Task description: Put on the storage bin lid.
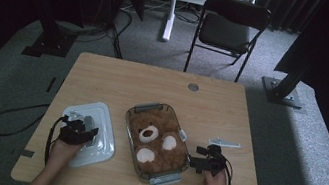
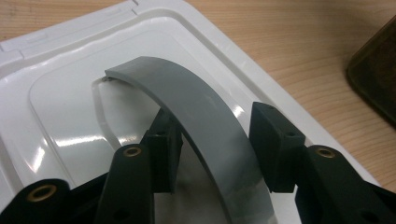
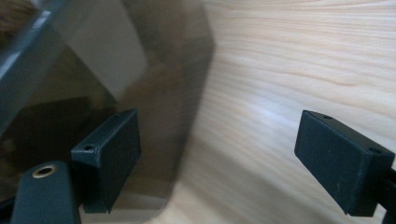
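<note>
A white plastic lid [image 1: 98, 151] lies flat at the table's left, with a grey arched handle [image 2: 187, 98] across its middle. My left gripper [image 1: 88, 130] straddles that handle, and in the left gripper view [image 2: 215, 140] the two black pads sit against the strip's sides. A glass container [image 1: 129, 123] in the middle holds a brown teddy bear [image 1: 153, 139]. My right gripper [image 1: 195, 159] is just off the container's right side, low over the wood. Its jaws [image 3: 217, 154] stand wide apart, with the glass container [image 3: 93, 70] wall behind the left pad and nothing between them.
The wooden table [image 1: 154, 80] has a small round grommet [image 1: 193, 86] near its far edge. A thin pale strip [image 1: 225, 143] lies just beyond my right gripper. A folding chair [image 1: 229, 27] and dark stand legs are on the carpet behind the table.
</note>
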Available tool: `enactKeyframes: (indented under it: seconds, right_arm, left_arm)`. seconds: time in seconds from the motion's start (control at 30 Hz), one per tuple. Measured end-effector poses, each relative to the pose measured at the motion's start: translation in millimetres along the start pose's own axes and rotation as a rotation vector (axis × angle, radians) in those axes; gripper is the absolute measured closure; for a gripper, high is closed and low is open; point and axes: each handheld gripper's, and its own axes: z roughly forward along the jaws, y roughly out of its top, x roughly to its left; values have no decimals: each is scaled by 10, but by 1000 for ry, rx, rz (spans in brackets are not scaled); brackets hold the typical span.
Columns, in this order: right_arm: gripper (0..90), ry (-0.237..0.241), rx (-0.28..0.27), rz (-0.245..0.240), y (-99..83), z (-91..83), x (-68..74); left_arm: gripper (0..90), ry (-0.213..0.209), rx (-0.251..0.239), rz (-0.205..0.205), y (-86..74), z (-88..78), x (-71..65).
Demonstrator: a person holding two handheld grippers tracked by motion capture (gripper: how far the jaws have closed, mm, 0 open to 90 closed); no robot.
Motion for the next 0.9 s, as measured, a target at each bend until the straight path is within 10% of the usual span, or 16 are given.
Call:
enactKeyframes:
  seconds: [0.4,0.9]
  right_arm:
    - [151,51,17,-37,-69,121,194]
    - [151,78,29,-40,-68,247,291]
  left_arm:
    - [681,-29,-49,-30,30,-175,90]
    - [701,-74,-242,-30,277,-822,48]
